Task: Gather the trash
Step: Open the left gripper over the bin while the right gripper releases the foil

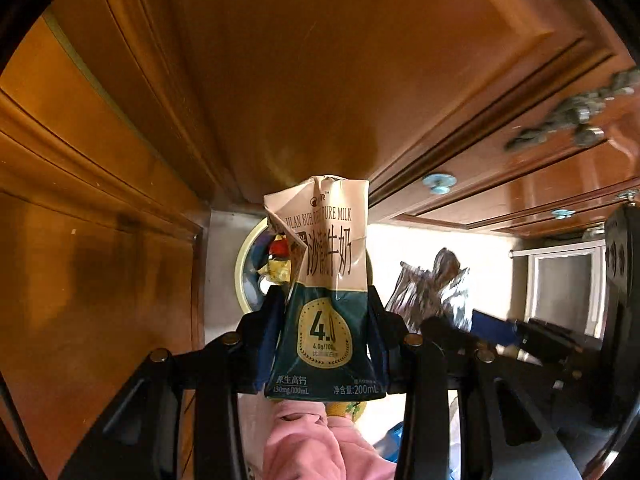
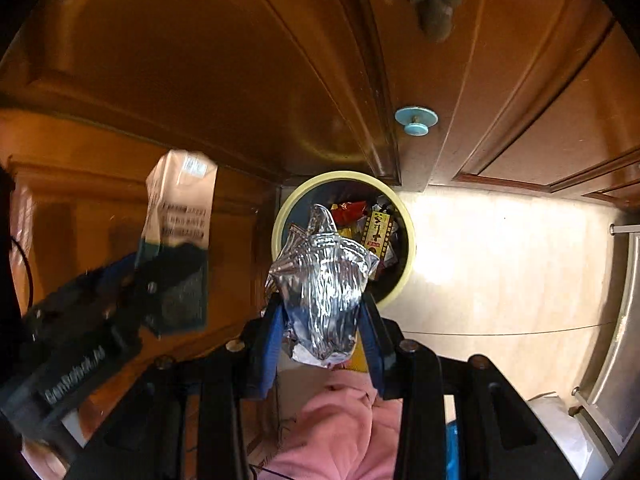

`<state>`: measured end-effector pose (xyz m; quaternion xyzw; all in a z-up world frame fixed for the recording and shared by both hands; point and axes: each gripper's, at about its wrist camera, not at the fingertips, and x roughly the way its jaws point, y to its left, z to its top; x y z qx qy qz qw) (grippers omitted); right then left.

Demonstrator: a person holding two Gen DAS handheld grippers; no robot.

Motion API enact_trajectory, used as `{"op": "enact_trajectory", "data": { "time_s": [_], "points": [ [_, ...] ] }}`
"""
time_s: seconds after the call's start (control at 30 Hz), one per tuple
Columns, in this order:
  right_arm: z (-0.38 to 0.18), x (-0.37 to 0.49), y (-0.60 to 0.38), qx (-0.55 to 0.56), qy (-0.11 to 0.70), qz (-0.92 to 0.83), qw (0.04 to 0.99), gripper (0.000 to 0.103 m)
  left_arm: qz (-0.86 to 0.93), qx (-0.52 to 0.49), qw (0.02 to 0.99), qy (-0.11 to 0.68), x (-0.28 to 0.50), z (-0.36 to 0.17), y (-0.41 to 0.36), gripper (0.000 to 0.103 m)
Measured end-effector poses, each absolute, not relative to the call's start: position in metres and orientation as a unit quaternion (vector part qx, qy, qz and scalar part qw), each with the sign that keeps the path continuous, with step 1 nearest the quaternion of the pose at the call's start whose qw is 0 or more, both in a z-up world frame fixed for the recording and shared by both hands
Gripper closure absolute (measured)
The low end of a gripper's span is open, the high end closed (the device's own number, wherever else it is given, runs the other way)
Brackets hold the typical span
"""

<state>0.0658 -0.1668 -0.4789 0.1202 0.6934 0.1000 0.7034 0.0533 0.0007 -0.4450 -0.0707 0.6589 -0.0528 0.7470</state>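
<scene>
My left gripper (image 1: 325, 300) is shut on a crumpled milk carton (image 1: 326, 280) with a pink top and dark green base, held upright. Behind the carton and below it stands a round bin (image 1: 242, 256) with a pale yellow rim and wrappers inside. My right gripper (image 2: 322, 304) is shut on a crumpled silver foil wrapper (image 2: 324, 280), hanging over the near side of the bin (image 2: 408, 232). In the right wrist view the left gripper (image 2: 160, 264) and its carton (image 2: 180, 200) are blurred at the left, beside the bin. The foil wrapper (image 1: 432, 288) also shows at the right of the left wrist view.
Brown wooden cabinet doors (image 2: 200, 80) with a blue knob (image 2: 416, 120) rise just behind the bin. Pale floor (image 2: 500, 260) spreads to the right, up to a metal frame (image 2: 616, 340). A pink garment (image 2: 344, 432) shows below both grippers. Red and yellow wrappers (image 2: 376, 232) lie in the bin.
</scene>
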Motion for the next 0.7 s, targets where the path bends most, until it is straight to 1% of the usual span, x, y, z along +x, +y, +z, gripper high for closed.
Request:
{"op": "enact_trajectory", "data": {
  "time_s": [0.07, 0.13, 0.17, 0.2, 0.23, 0.27, 0.3, 0.33, 0.47, 0.57, 0.7],
  "points": [
    [-0.490, 0.073, -0.167, 0.128, 0.696, 0.099, 0.700, 0.065, -0.047, -0.075, 0.739, 0.668, 0.055, -0.456, 0.003, 0.061],
    [-0.498, 0.077, -0.168, 0.142, 0.698, 0.099, 0.694, 0.065, -0.048, -0.081, 0.734, 0.672, 0.055, -0.464, 0.003, 0.048],
    [-0.501, 0.079, -0.169, 0.152, 0.700, 0.099, 0.691, 0.065, -0.047, -0.081, 0.734, 0.672, 0.055, -0.466, 0.008, 0.046],
    [-0.502, 0.081, -0.173, 0.159, 0.701, 0.099, 0.689, 0.064, -0.045, -0.079, 0.735, 0.672, 0.055, -0.466, 0.008, 0.042],
    [-0.502, 0.081, -0.174, 0.164, 0.699, 0.099, 0.689, 0.062, -0.044, -0.079, 0.734, 0.673, 0.054, -0.467, 0.009, 0.036],
    [-0.500, 0.083, -0.176, 0.167, 0.697, 0.101, 0.691, 0.057, -0.044, -0.080, 0.734, 0.673, 0.052, -0.468, 0.011, 0.033],
    [-0.498, 0.082, -0.176, 0.168, 0.695, 0.102, 0.692, 0.053, -0.043, -0.079, 0.734, 0.673, 0.052, -0.467, 0.011, 0.027],
    [-0.496, 0.082, -0.176, 0.168, 0.693, 0.102, 0.694, 0.053, -0.040, -0.077, 0.735, 0.673, 0.052, -0.466, 0.011, 0.024],
    [-0.483, 0.079, -0.176, 0.170, 0.693, 0.103, 0.693, 0.053, -0.031, -0.085, 0.733, 0.675, 0.053, -0.459, 0.017, 0.024],
    [-0.469, 0.076, -0.178, 0.169, 0.690, 0.107, 0.696, 0.053, -0.035, -0.090, 0.735, 0.671, 0.053, -0.446, 0.019, 0.022],
    [-0.453, 0.073, -0.188, 0.175, 0.687, 0.105, 0.697, 0.053, -0.046, -0.080, 0.741, 0.665, 0.051, -0.419, 0.011, 0.021]
  ]
}}
